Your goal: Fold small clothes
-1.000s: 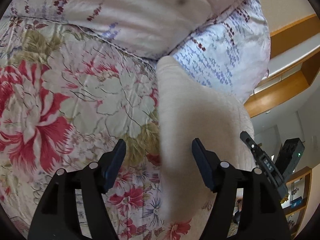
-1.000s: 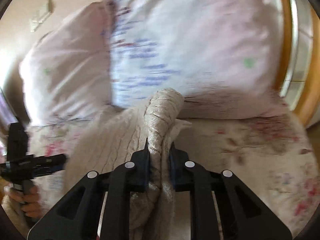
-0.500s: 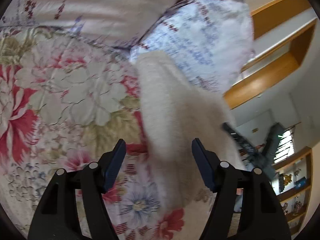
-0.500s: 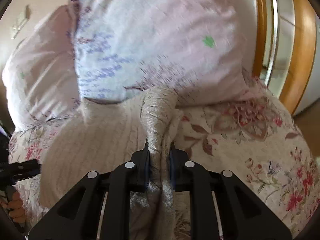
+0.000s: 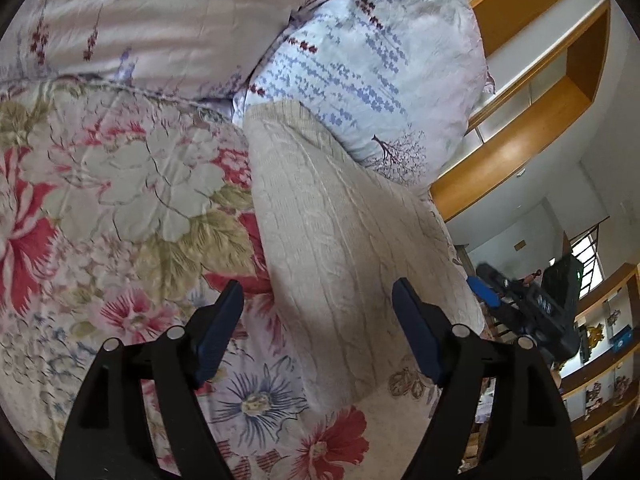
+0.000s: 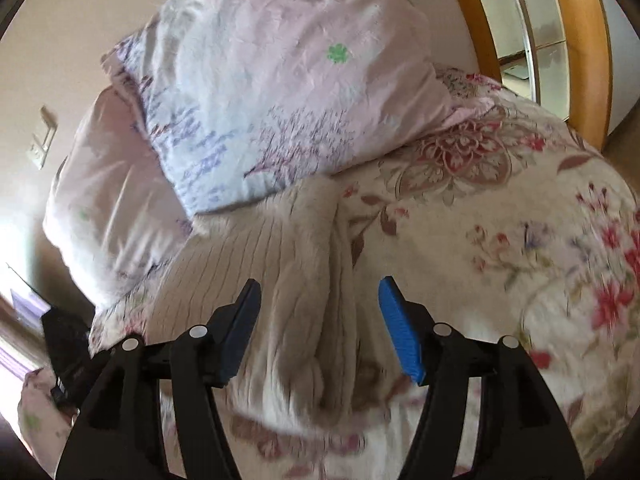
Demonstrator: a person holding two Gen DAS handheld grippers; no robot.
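Left wrist view first: the cream knit sweater (image 5: 340, 240) lies on the floral bedspread (image 5: 120, 208), a long folded strip running away from the camera, its ribbed far end pressed against the blue-patterned pillow (image 5: 360, 64). A paler pink pillow (image 5: 152, 20) sits beside that one, further left. The left gripper (image 5: 318, 322) hangs over the near end of the strip, fingers (image 5: 218, 328) spread wide, one to each side of the fabric; they hold nothing, and whether they brush the cloth cannot be told. Off to the right, past the bed's edge, the right gripper (image 5: 528, 308) shows as a dark shape with a blue pad, wooden shelves (image 5: 600, 380) behind it.

Over to the right wrist view: same sweater (image 6: 280, 288), again lengthwise away from the lens, far end tucked under the edge of the blue-patterned pillow (image 6: 260, 92). A bunched ridge of knit runs down its right side, straight between the fingers (image 6: 400, 336). The right gripper (image 6: 320, 328) is parted wide with nothing clamped, the blue pads standing clear on both sides of that ridge. The picture is somewhat blurred. The bedspread (image 6: 520, 248) spreads out right, and the wooden bed frame (image 6: 580, 52) curves behind.
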